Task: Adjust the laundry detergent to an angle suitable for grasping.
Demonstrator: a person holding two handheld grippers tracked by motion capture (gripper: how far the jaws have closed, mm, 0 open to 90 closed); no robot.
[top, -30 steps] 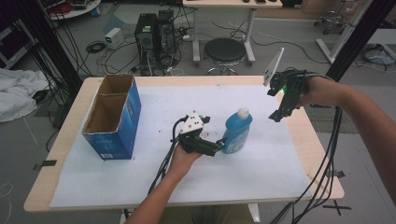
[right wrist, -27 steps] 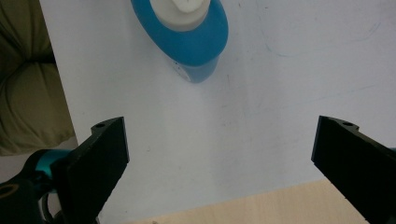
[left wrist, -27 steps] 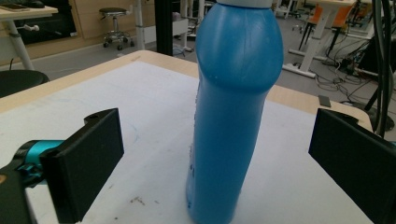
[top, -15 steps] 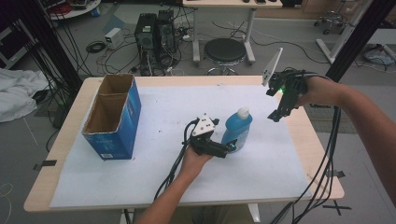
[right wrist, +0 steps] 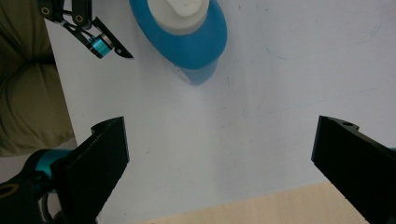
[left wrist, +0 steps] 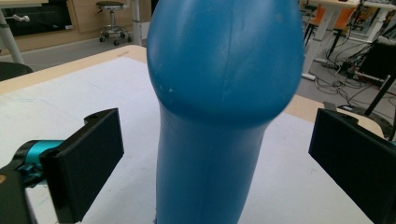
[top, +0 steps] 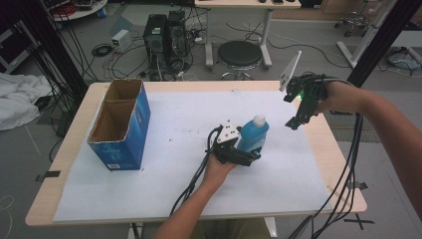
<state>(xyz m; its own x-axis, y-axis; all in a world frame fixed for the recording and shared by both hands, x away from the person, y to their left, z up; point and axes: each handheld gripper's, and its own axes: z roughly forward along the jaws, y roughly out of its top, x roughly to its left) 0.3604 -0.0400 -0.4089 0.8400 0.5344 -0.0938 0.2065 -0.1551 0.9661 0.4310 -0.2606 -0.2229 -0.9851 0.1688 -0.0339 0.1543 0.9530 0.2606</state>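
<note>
The left gripper [top: 247, 155] has slid forward toward 1 o'clock since a second ago, and the blue bottle [top: 252, 135] now stands between its jaws rather than just ahead of them. In the left gripper view the bottle [left wrist: 219, 121] rises upright in the middle, with a black jaw well out at 9 o'clock and another at 3 o'clock; both are spread wide, with open space on each side and no contact. The bottle itself has not shifted: it stands just right of centre on the white sheet [top: 174, 129], white cap up, with the open blue carton [top: 119, 127] well apart at 9 o'clock. The right gripper [top: 297, 117] has stayed raised near the table's 2 o'clock edge, its jaws spread too and holding nothing. The approach looks complete, so closing on the bottle's body seems next.
</note>
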